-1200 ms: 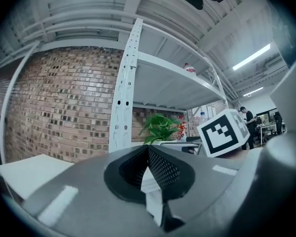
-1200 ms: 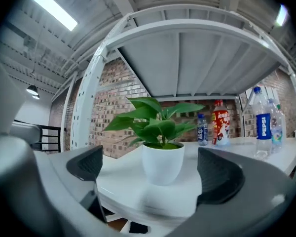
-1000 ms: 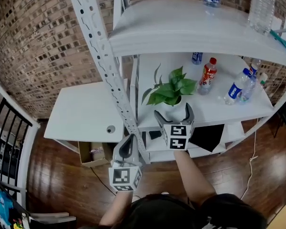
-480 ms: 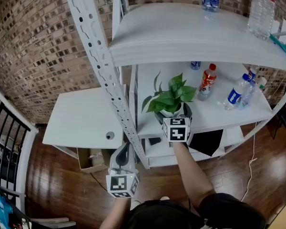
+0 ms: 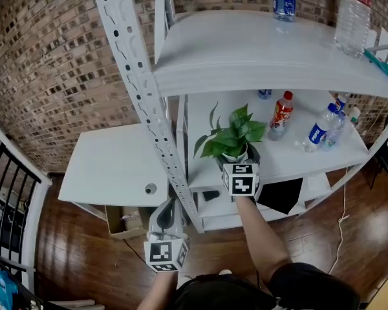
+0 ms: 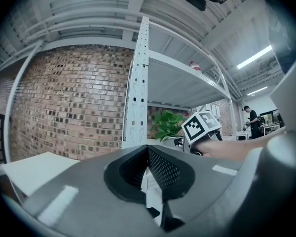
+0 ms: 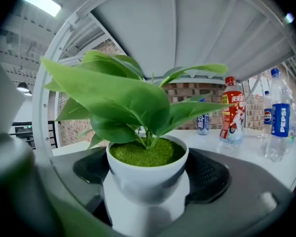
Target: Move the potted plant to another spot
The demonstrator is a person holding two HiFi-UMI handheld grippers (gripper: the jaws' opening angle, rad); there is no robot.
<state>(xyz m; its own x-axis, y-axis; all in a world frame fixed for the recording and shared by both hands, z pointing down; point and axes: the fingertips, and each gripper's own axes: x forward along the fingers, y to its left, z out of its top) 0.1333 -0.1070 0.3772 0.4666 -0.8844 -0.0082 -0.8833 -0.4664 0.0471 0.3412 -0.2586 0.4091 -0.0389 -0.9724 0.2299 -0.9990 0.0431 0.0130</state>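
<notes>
**Right gripper closes round the potted plant on the middle shelf**

Head view: the right forearm reaches forward to the middle shelf (image 5: 297, 159). The right gripper (image 5: 237, 157) points nearly level, its marker cube facing up, with a jaw on each side of the potted plant (image 5: 233, 134). The plant stands near the shelf's front edge. A second ago this gripper hung wide open short of the pot. Since half a second ago it has sat around the pot. The left gripper (image 5: 170, 205) is held low beside the perforated post (image 5: 139, 76), much where it was. A red bottle (image 5: 281, 113) and blue-labelled bottles (image 5: 321, 126) stand to the plant's right, well apart from it. A white side table (image 5: 110, 163) lies to the left, and a cardboard box (image 5: 124, 219) sits on the floor below it.

Left gripper view: the left gripper (image 6: 148, 169) points level with its jaws together and nothing between them. Past it are the post (image 6: 139, 83), the brick wall (image 6: 64, 98), the plant's leaves (image 6: 166, 124) and the right gripper's cube.

Right gripper view: the right gripper (image 7: 148, 179) has its jaws closing. The white pot of the potted plant (image 7: 147, 157) stands upright between them, and the dark pads meet its sides with no gap showing. The red bottle (image 7: 232, 112) and a blue-labelled bottle (image 7: 280, 117) stand behind to the right. Nothing stands in the way.
</notes>
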